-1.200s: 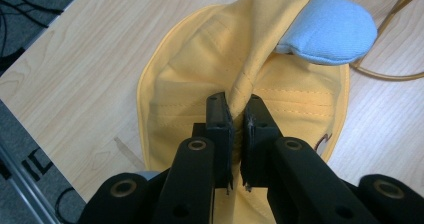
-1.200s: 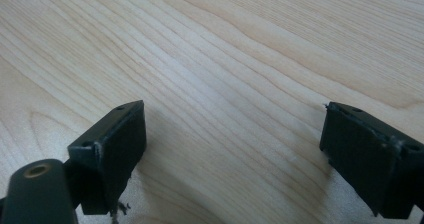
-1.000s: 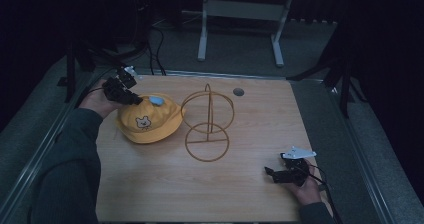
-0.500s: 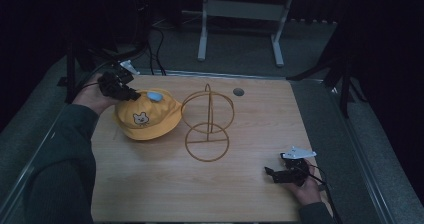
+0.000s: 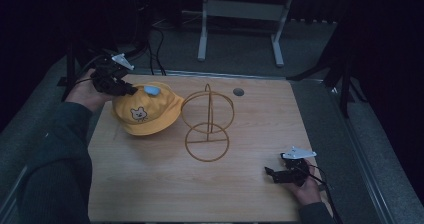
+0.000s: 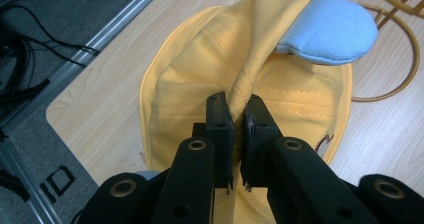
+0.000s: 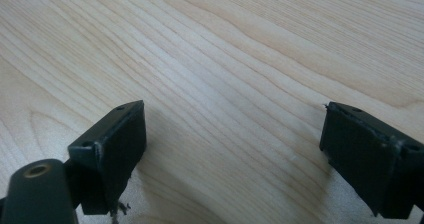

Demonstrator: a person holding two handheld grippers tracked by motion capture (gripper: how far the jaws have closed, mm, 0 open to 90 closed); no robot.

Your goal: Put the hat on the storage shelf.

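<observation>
Wire stand (image 5: 207, 124) just beside yellow hat (image 5: 142, 111); left gripper (image 6: 239, 115) pinching hat fabric; right gripper (image 7: 232, 149) agape over table (image 5: 150, 184); bear print, no legible writing.

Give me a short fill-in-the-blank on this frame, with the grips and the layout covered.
1. The left gripper is shut on a fold of the ____ hat.
2. The patch on top of that hat is light ____.
3. On the table, the wire stand is to the ____ of the hat in the high view.
4. The right gripper, low over bare wood, has its jaws ____.

Missing words: yellow; blue; right; open
</observation>
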